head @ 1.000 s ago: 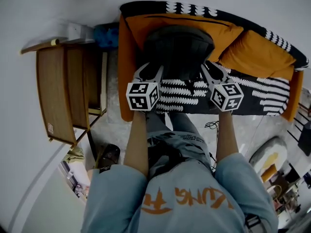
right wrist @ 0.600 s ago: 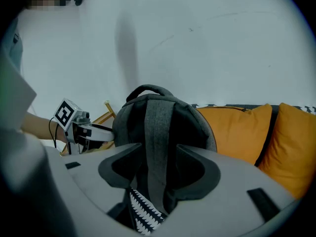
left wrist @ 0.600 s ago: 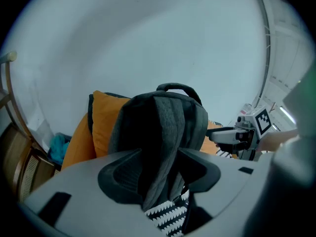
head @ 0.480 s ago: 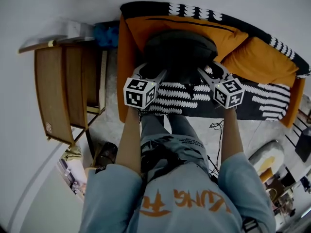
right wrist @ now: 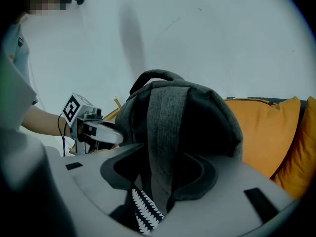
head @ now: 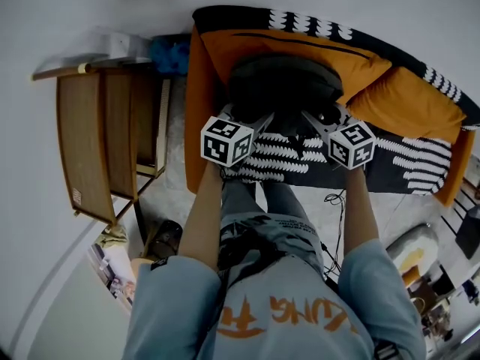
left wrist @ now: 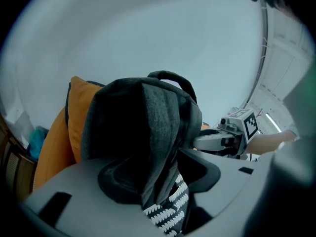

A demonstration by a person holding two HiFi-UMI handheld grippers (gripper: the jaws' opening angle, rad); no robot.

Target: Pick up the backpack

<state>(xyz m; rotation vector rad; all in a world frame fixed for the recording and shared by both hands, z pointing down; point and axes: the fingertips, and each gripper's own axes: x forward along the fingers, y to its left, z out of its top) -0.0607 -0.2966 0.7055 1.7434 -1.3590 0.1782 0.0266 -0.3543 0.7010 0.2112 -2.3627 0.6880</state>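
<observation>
Left hand-held gripper (left wrist: 163, 181) opened astride seemingly woven backpack (left wrist: 143, 127)

left gripper (head: 251, 114) and right gripper (head: 321, 115) flank the backpack (head: 285, 85) on the sofa (head: 196, 126).

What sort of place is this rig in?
Probably a home living room: a sofa with orange cushions and a black-and-white patterned cover, a wooden side table beside it, and a grey backpack on the seat.
</observation>
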